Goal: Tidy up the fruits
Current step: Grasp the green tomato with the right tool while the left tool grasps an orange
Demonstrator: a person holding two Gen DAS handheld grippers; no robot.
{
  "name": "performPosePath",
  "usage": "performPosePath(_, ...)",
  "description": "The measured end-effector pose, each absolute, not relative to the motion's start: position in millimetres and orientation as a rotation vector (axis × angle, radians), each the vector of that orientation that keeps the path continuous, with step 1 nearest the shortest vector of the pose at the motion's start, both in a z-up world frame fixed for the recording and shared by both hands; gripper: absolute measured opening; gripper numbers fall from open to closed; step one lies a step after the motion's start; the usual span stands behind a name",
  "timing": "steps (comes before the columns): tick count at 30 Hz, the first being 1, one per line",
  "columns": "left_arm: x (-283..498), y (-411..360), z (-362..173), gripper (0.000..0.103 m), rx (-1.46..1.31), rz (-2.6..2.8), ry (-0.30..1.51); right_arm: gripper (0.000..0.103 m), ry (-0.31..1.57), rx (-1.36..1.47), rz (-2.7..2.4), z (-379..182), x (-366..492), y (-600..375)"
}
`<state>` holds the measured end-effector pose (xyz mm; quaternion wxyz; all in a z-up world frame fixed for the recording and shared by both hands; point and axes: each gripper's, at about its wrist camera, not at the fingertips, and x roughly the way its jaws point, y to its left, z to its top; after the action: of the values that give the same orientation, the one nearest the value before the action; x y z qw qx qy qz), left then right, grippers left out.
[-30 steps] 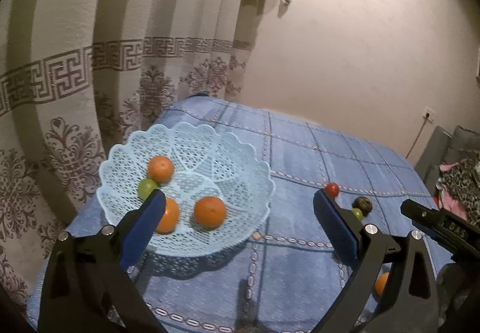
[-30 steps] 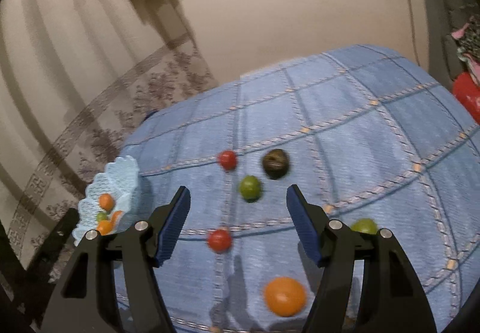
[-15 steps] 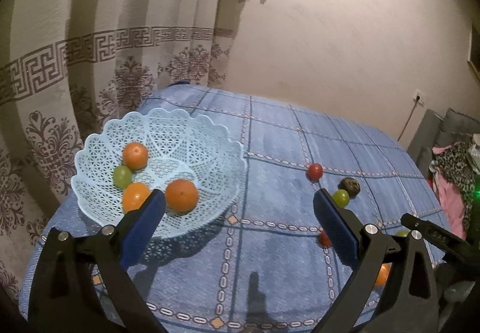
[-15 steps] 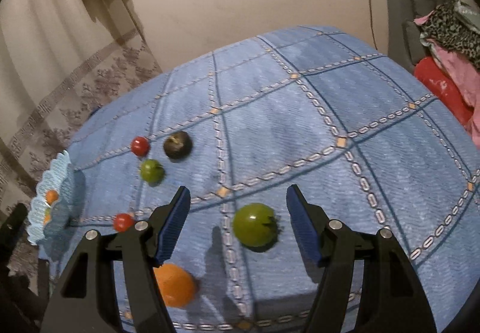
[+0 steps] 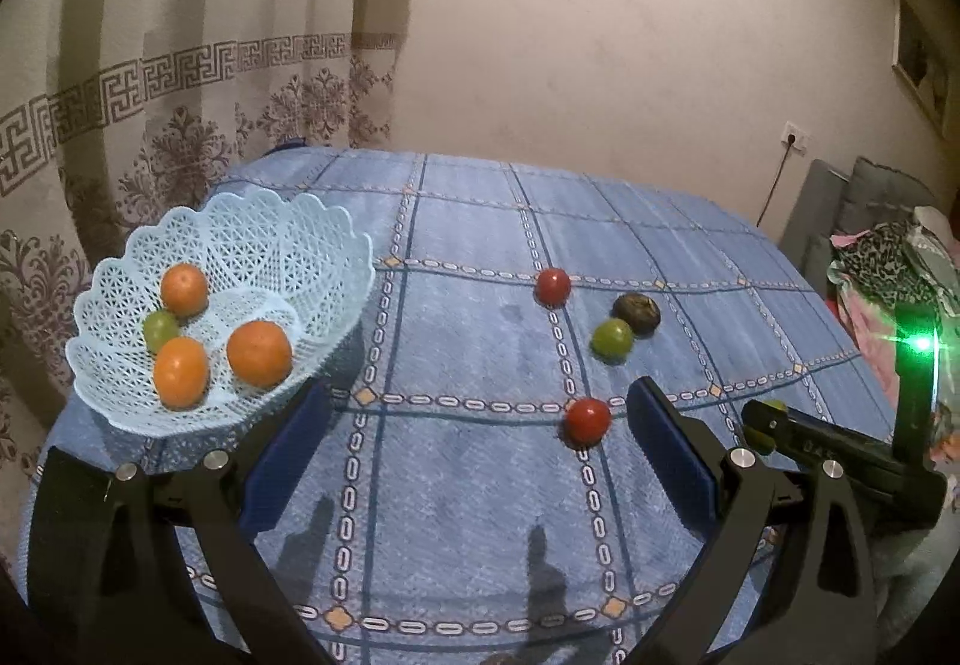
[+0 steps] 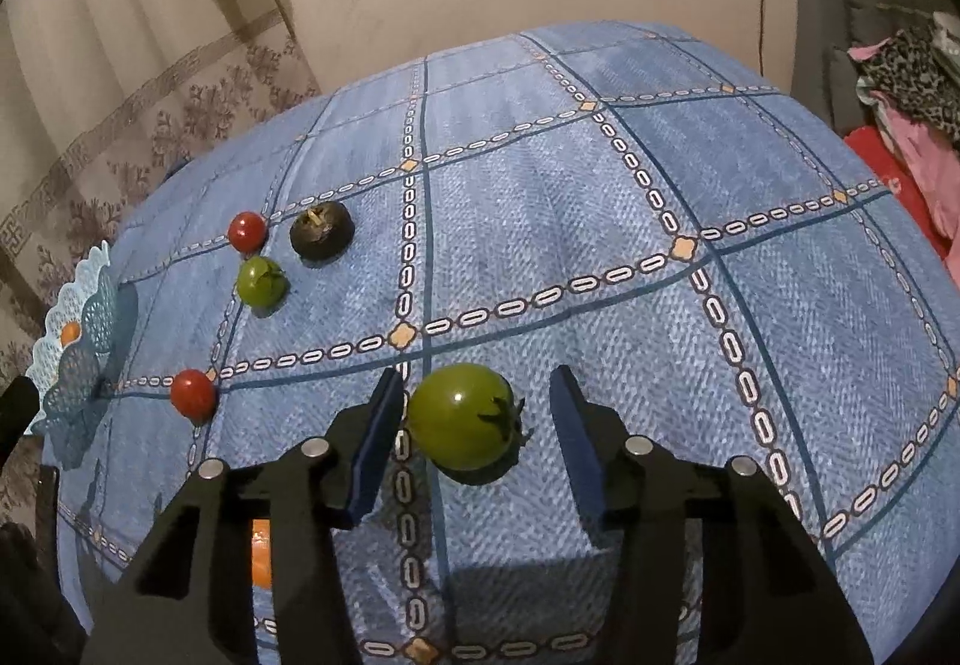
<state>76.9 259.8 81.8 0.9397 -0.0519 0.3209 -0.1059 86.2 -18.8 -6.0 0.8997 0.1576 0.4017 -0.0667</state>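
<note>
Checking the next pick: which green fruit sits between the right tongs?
The large green tomato, between the open right tongs. The smaller green one lies farther off, beside the dark fruit.

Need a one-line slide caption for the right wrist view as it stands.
Open right tool straddles a large green tomato on the blue checked tablecloth, not yet gripping it.

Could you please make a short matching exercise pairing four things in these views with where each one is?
1. large green tomato
2. dark fruit
3. three oranges
4. left claw

A. in the basket
B. open above the cloth
C. between the right claw's pads
D. beside a small green fruit

Pairs: 1-C, 2-D, 3-A, 4-B
</note>
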Motion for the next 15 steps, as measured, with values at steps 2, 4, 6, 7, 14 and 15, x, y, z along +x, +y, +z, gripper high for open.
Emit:
performPosePath(2,76.8,257.4,79.7,0.100,-0.106,-0.221,0.664,0.047,0.831,0.313,-0.138,-6.9,86.2,-18.6)
performPosePath(4,76.4,254.2,78.2,0.100,-0.104,-0.226,0.672,0.045,0.828,0.311,-0.131,-6.9,85.3,-19.6)
performPosePath(6,75.9,250.8,76.5,0.100,-0.100,-0.238,0.681,0.039,0.826,0.315,-0.112,-6.6,84.8,-19.9)
performPosePath(7,75.3,248.3,75.7,0.100,-0.094,-0.244,0.686,0.037,0.827,0.315,-0.106,-6.3,84.7,-19.2)
performPosePath(14,67.8,230.1,72.0,0.100,-0.047,-0.284,0.702,0.035,0.816,0.345,-0.051,-4.1,79.5,-19.6)
performPosePath(15,67.0,228.1,71.4,0.100,-0.044,-0.289,0.706,0.035,0.808,0.355,-0.039,-2.6,78.1,-20.5)
